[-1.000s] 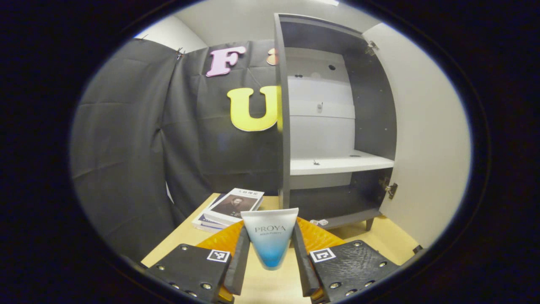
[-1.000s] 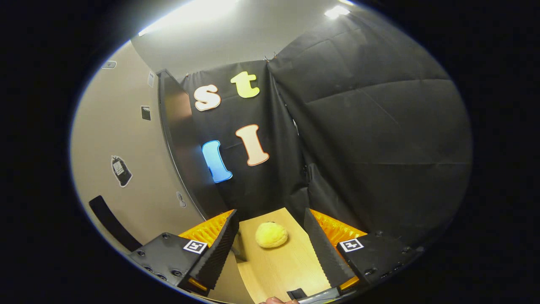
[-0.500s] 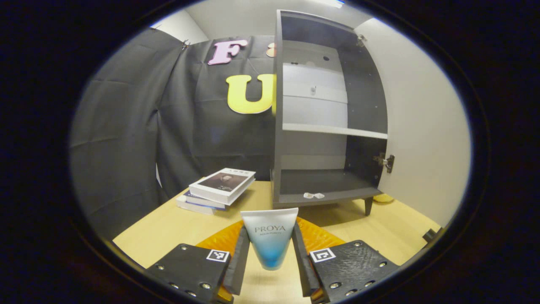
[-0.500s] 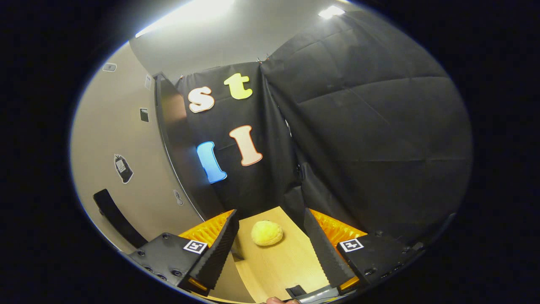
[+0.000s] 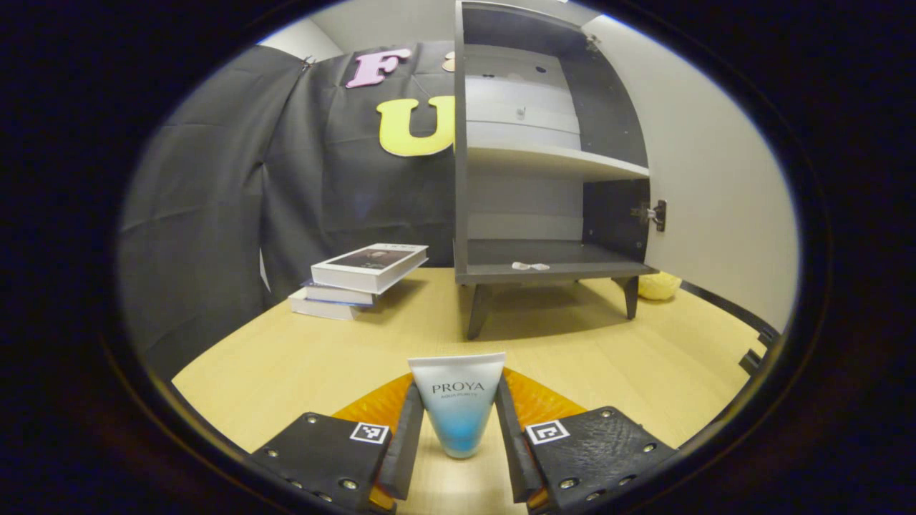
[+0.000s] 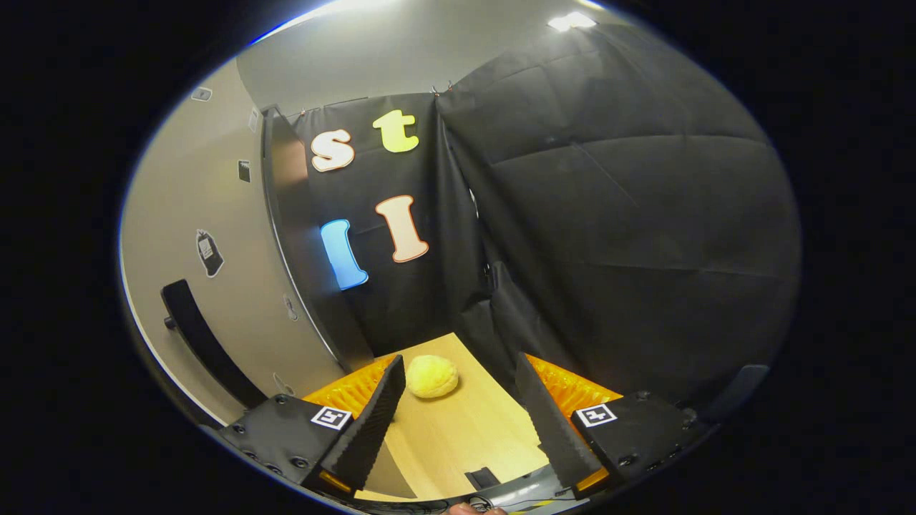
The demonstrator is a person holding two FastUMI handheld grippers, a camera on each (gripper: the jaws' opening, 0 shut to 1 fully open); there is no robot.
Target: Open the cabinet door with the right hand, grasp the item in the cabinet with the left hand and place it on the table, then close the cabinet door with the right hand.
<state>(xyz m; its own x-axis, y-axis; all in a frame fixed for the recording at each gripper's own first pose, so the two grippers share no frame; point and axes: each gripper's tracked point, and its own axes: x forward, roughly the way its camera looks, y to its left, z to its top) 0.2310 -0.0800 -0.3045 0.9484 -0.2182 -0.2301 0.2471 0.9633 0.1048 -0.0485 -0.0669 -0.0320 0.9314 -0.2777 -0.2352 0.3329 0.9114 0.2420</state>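
The tube (image 5: 458, 400) stands cap-down between the fingers of the left gripper (image 5: 458, 443), both pressing its sides — low over the table (image 5: 300, 357), in front of the cabinet (image 5: 544, 179). The cabinet door (image 5: 715, 193) hangs open. Left of the cabinet lie stacked books (image 5: 358, 279). The right gripper (image 6: 458, 422) gapes, holding nothing — a yellow ball (image 6: 431, 376) beyond it.

Black cloth (image 5: 215, 179) hangs behind a pale wooden desk (image 5: 322, 350). Books (image 5: 354, 275) are stacked near the cloth. A ceiling light (image 6: 569, 21) glows above, against a beige wall (image 6: 401, 57).
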